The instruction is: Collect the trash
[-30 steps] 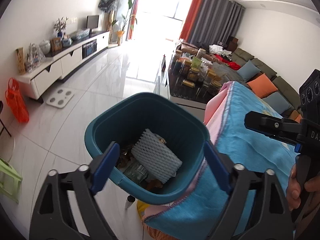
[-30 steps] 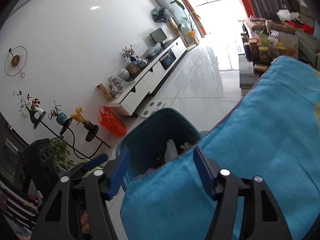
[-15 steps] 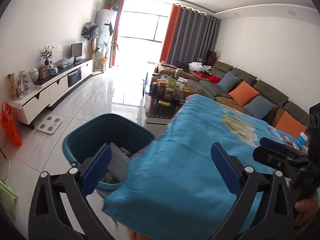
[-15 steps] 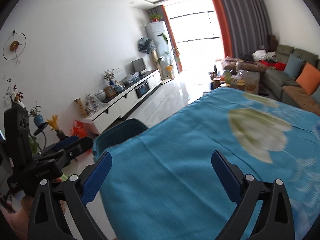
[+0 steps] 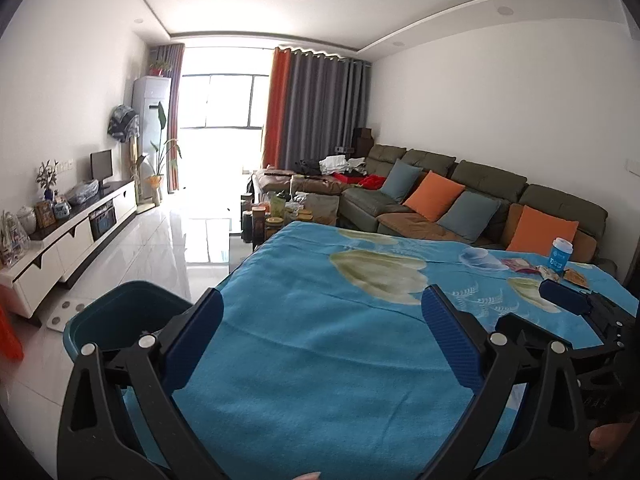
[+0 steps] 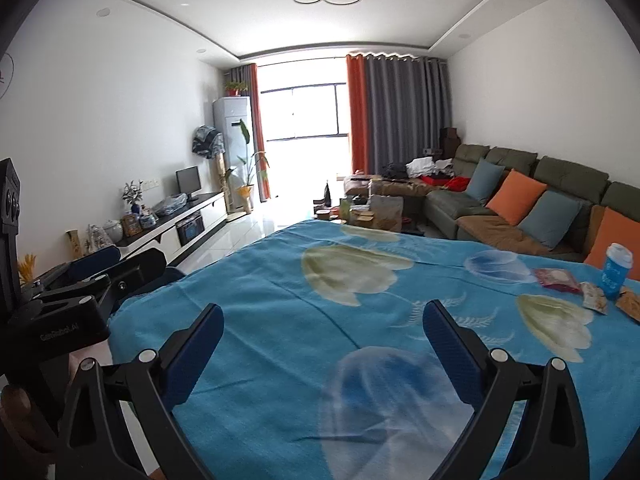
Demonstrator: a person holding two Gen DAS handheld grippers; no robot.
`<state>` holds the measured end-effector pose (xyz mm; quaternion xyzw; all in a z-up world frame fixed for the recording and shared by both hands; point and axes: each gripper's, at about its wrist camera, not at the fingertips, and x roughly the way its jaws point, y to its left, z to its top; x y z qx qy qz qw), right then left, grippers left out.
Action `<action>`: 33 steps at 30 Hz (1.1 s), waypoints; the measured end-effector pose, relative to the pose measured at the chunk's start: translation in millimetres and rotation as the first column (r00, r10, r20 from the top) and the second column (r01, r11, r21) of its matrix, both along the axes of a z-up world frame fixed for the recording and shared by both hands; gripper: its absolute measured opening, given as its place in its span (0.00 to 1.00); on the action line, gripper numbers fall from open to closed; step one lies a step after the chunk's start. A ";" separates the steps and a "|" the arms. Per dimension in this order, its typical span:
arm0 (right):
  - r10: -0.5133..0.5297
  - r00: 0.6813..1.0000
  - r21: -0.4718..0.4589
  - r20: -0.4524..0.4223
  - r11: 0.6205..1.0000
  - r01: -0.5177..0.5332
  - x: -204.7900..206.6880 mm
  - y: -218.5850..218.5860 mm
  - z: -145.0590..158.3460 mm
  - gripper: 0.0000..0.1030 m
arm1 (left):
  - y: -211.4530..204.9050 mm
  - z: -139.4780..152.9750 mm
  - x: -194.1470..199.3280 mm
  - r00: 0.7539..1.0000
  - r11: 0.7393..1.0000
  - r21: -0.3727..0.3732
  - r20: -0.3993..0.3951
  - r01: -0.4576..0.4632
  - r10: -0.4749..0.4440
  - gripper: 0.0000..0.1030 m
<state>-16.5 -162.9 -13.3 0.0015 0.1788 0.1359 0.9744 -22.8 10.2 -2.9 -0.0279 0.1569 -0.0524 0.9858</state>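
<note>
A teal trash bin stands on the floor at the table's left edge; its contents are hidden. Trash lies at the table's far right: a blue paper cup, a red wrapper and small snack packets. My left gripper is open and empty above the blue cloth near the bin. My right gripper is open and empty over the cloth, to the right of the left one.
A blue flower-print cloth covers the table. A sofa with orange and blue cushions runs along the right. A low table with jars stands beyond. A white TV cabinet lines the left wall.
Both grippers have swung up and right, away from the bin toward the table. The bin's inside has dropped out of sight and the trash at the far right has come into view.
</note>
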 end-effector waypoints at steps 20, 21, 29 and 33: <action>-0.257 0.961 0.022 0.105 0.966 0.256 -38.4 -63.2 0.6 0.93 | -69.0 -4.2 -1.0 0.994 0.996 0.045 0.081 0.076 -0.079 0.95; -0.260 0.959 0.020 0.113 0.965 0.260 -39.8 -62.9 0.9 0.93 | -69.7 -3.9 -2.0 0.993 0.996 0.047 0.088 0.071 -0.075 0.95; -0.274 0.950 0.021 0.152 0.962 0.274 -46.4 -64.4 4.3 0.93 | -75.0 -0.9 -8.2 0.988 0.996 0.056 0.133 0.069 -0.076 0.95; -0.274 0.949 0.014 0.155 0.961 0.275 -46.4 -64.5 5.0 0.93 | -73.9 -2.4 -8.6 0.985 0.997 0.040 0.154 0.074 -0.079 0.95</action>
